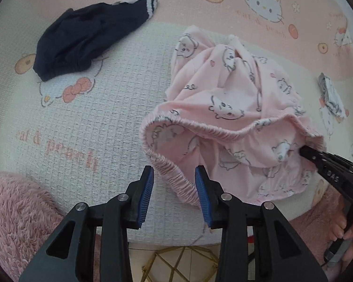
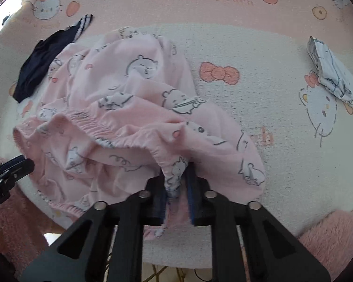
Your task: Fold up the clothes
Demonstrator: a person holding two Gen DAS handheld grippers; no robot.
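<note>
Near the front edge of the round table, which is covered in a cream and pink cartoon-cat cloth, the pink cotton shorts with a bear print and gathered elastic waistband lie crumpled in a loose heap, the waist gaping toward the camera. The right gripper has a fold of the waistband between its blue-padded fingers, closed down onto the fabric as far as the view shows. The left gripper stands wide apart, holding nothing, with the waistband's left curve lying just between its fingers.

Toward the far left edge lies a dark navy garment with white-striped ribbing, bunched rather than squared. By the right edge sits a small white printed cloth bundle, compact and apparently folded. The pink shorts show no fold and need spreading flat; the navy piece also looks unfolded.
</note>
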